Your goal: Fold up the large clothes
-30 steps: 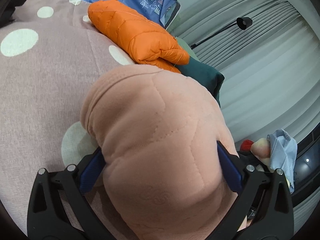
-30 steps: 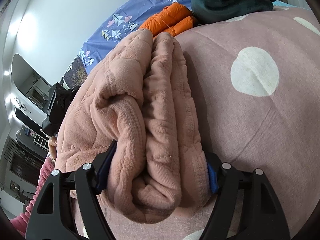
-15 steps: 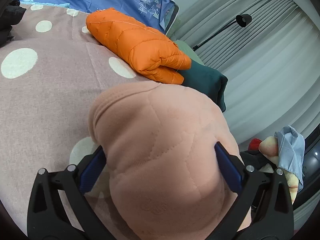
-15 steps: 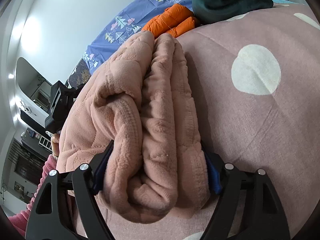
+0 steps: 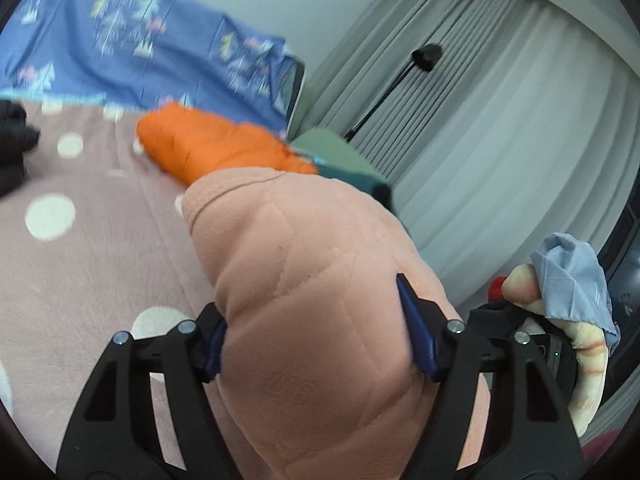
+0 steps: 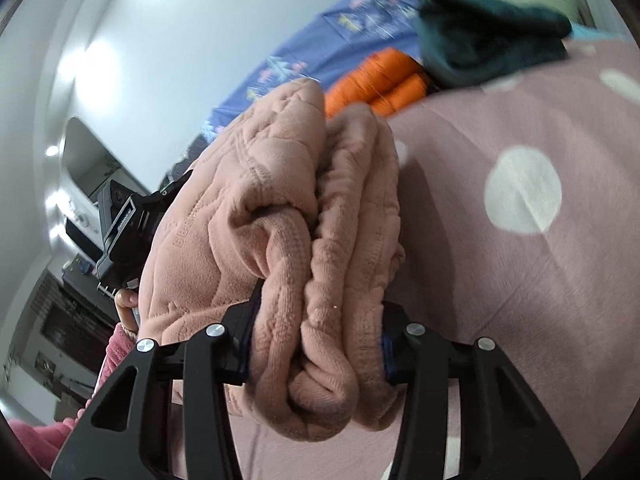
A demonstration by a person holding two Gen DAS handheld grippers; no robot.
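A thick folded peach-pink fleece garment (image 5: 312,304) fills the middle of the left wrist view, and my left gripper (image 5: 316,340) is shut on one end of it. In the right wrist view the same garment (image 6: 280,216) shows its stacked folded edges, and my right gripper (image 6: 316,344) is shut on its other end. The bundle is lifted above the pink bedspread with white dots (image 5: 80,248). The left gripper's body (image 6: 124,232) shows behind the bundle in the right wrist view.
A folded orange puffer jacket (image 5: 216,152) and a folded dark green garment (image 6: 488,48) lie at the bed's far side, before a blue patterned sheet (image 5: 120,52). Grey curtains (image 5: 500,128) and a black floor lamp (image 5: 424,56) stand to the right. A dark item (image 5: 12,136) lies at the left edge.
Both grippers have lifted the folded pink garment higher off the bedspread and toward the far stack. The grip on it is unchanged.
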